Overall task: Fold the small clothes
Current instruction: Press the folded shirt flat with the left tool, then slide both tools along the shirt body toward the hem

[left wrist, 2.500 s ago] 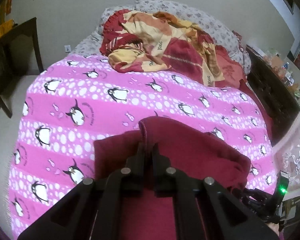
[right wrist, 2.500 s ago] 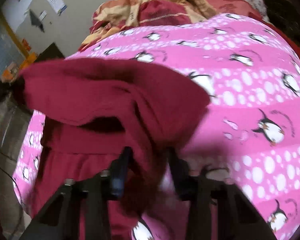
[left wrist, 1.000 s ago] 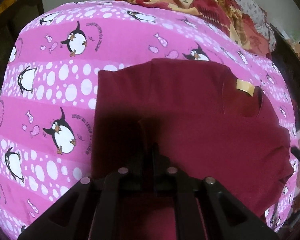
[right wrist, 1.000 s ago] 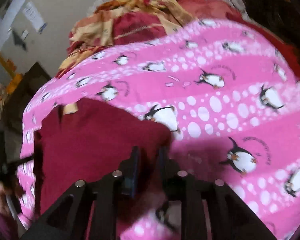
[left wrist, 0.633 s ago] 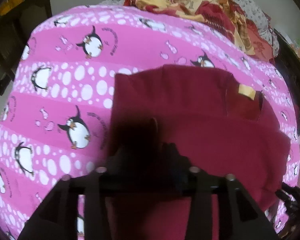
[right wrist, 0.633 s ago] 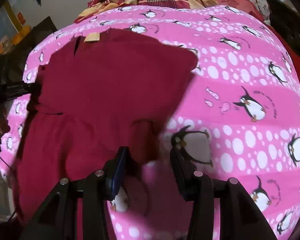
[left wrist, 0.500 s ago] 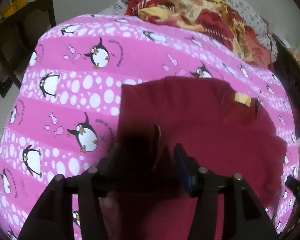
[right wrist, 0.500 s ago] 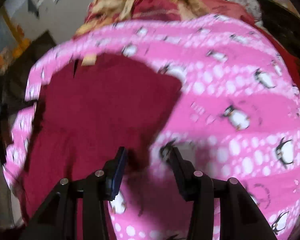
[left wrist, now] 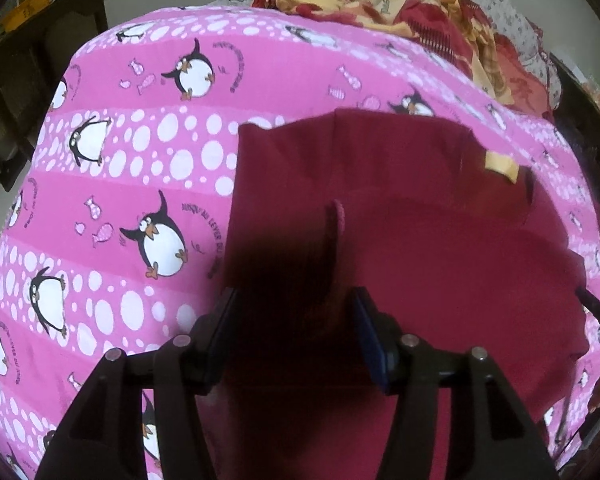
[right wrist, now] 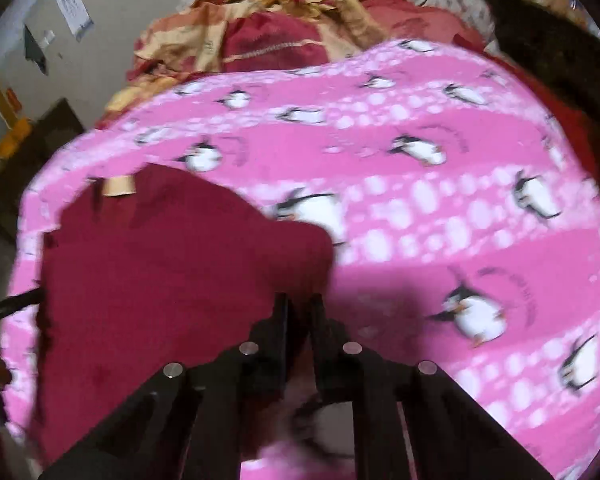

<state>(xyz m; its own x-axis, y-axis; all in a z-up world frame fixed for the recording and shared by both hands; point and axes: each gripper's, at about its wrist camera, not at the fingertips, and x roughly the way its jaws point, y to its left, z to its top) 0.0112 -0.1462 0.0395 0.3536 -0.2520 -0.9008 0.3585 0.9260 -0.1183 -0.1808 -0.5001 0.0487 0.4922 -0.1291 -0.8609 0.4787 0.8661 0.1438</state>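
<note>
A maroon garment lies folded on the pink penguin sheet, its yellow label at the far right corner. My left gripper stands open over the garment's near left part, with a raised fold of cloth between the jaws that the pads do not press. In the right wrist view, the garment fills the left half, its label at the far end. My right gripper is at the garment's near right edge; its jaws are closing to a narrow gap with maroon cloth between them.
A crumpled red and yellow blanket is heaped at the head of the bed, also seen in the right wrist view as the blanket. Dark wooden furniture stands left of the bed. Bare sheet stretches right of the garment.
The left jaws opened and let go of the cloth, then drew back slightly. The right jaws opened wide, then closed on the garment's right edge. The garment now lies flat.
</note>
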